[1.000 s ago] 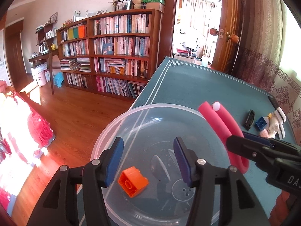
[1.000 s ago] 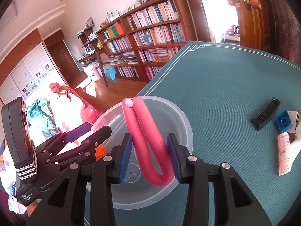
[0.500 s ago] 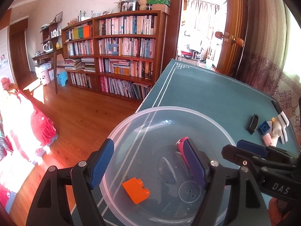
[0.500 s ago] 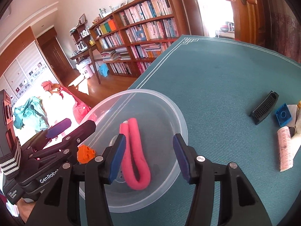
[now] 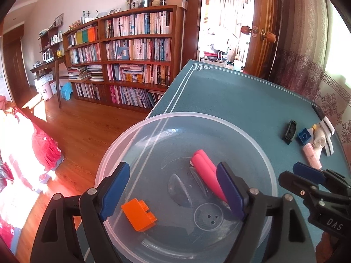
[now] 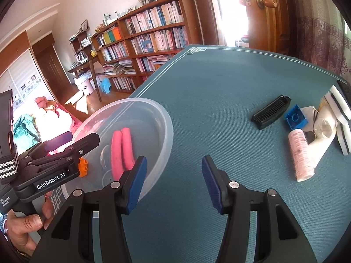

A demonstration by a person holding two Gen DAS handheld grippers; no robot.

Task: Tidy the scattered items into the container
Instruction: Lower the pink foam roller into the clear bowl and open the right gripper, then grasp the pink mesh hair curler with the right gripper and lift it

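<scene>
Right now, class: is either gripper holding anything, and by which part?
Nothing is held. The left gripper and right gripper are both open; the pink foam roller lies loose in the clear bowl.

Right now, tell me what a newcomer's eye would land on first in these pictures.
First, the clear plastic bowl at the near left edge of the teal table, holding a folded pink foam roller and an orange toy brick. Next, the clutter at the table's right: a black comb-like piece, a blue brick and a pink tube. Both grippers hang open.

A lived-in home room: tall wooden bookcase crammed with books (image 5: 131,65), polished wood-plank floor (image 5: 83,131), patterned maroon curtain (image 5: 302,61).
</scene>
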